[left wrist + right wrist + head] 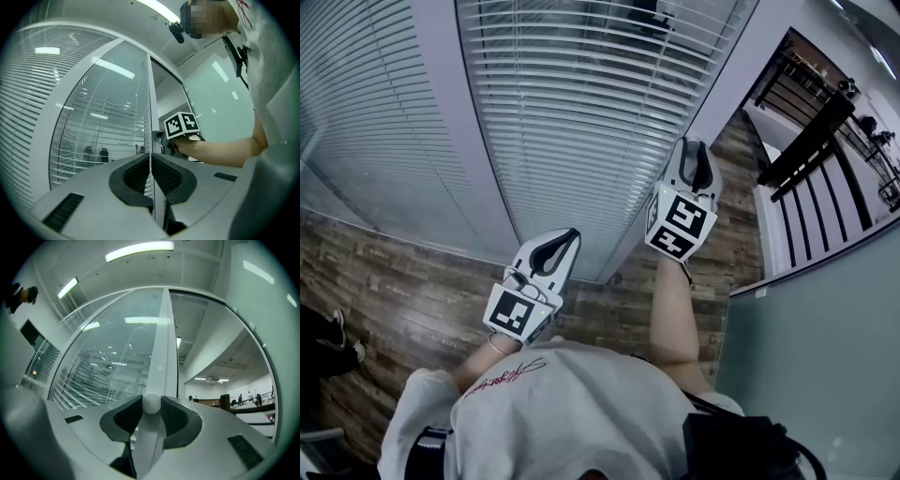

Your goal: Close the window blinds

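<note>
The right claw (pixel 151 401) is narrowed onto a white, round-ended plastic rod (pixel 145 441), both dark ribbed pads against its sides. I take this rod for the tilt wand of the blinds. It runs up and away from the claw, close along the white upright frame post (pixel 712 103) at the right edge of the window.

The left claw (pixel 150 161) has its pads drawn together with only a hairline slit between them and nothing in it. It hangs lower and to the left, nearer the person's body, apart from the glass.

The white horizontal-slat window blinds (pixel 581 103) fill the pane to the left of the post, with a second run of slats on the far left. The slats lie with gaps between them, and the room beyond shows through in both gripper views.

By that, the blinds look not yet closed. The wand is in hand, which is the first part. What remains is turning it until the slats overlap and the gaps vanish.

Brown wood-plank floor (pixel 412 281) lies below the window. No container shows in any view.
</note>
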{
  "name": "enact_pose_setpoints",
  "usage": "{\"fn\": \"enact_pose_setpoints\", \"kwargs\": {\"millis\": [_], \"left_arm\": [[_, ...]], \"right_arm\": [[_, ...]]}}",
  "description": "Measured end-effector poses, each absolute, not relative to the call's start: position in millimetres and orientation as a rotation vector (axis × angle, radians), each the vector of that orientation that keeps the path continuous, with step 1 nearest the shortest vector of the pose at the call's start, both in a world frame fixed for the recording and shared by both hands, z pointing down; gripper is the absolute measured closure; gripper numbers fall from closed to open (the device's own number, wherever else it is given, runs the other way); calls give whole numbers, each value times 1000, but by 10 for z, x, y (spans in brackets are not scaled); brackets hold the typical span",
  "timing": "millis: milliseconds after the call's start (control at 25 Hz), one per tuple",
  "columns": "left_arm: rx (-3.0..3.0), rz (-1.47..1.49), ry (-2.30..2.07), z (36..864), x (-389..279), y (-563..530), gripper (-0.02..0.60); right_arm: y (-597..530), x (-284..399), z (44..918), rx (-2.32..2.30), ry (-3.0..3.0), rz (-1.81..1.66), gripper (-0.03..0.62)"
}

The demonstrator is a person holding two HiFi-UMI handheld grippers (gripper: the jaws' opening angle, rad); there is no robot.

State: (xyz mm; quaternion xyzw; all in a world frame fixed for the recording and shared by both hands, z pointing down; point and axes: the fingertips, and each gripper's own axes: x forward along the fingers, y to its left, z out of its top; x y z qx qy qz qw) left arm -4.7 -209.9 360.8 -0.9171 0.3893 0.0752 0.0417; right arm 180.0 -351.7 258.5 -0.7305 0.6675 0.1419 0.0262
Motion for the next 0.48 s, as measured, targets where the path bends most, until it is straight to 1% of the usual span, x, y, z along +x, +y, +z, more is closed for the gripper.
{"fn": "enact_pose_setpoints", "kwargs": {"millis": [480], "left_arm": [[-2829, 239, 1151, 3578, 86, -2078, 561]], "right_arm": [[-3517, 1730, 2550, -2416, 2320, 1040, 464]]}}
